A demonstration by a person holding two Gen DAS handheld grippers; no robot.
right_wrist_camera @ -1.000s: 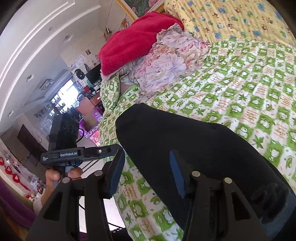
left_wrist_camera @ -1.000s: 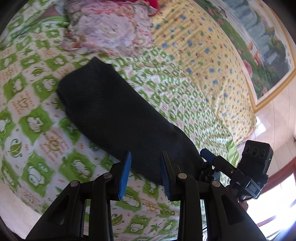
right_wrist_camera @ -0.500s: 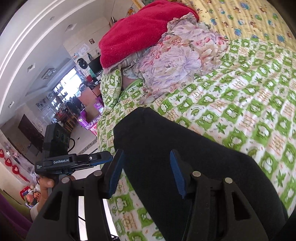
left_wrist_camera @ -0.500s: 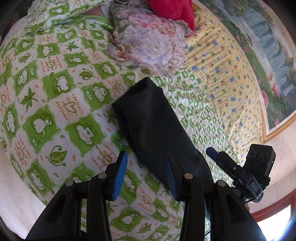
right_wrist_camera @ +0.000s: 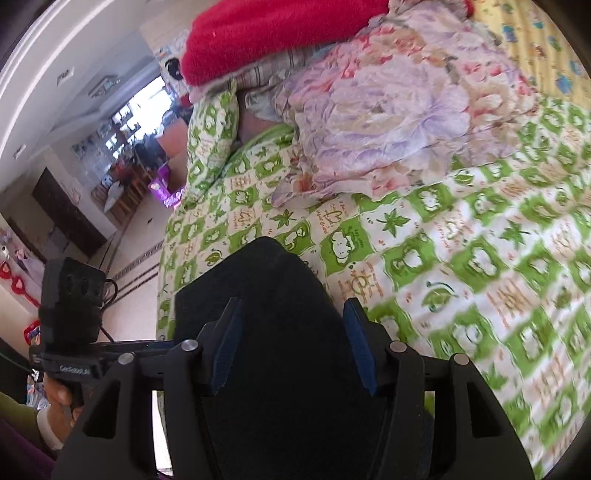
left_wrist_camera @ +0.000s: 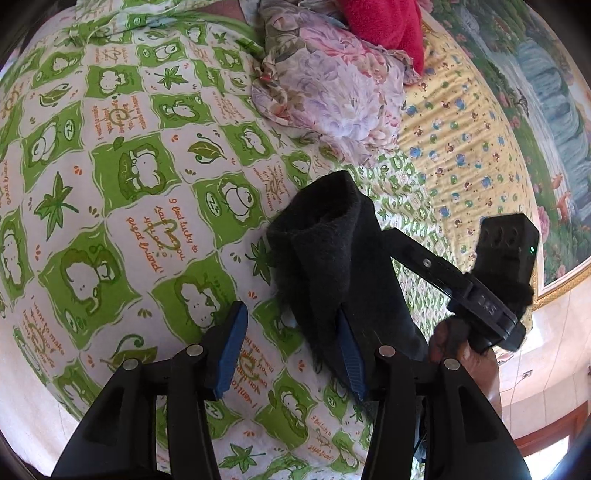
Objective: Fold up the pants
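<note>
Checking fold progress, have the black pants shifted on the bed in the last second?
Yes. In the left wrist view the black pants have bunched narrower and upward, their far end now closer to the floral cloth.

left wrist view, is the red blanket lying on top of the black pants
No, the red blanket lies far off behind the floral cloth, apart from the black pants.

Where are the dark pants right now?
The dark pants lie bunched on the green patterned sheet, low and centre in both wrist views, below the floral cloth, with the right gripper straddling them.
</note>
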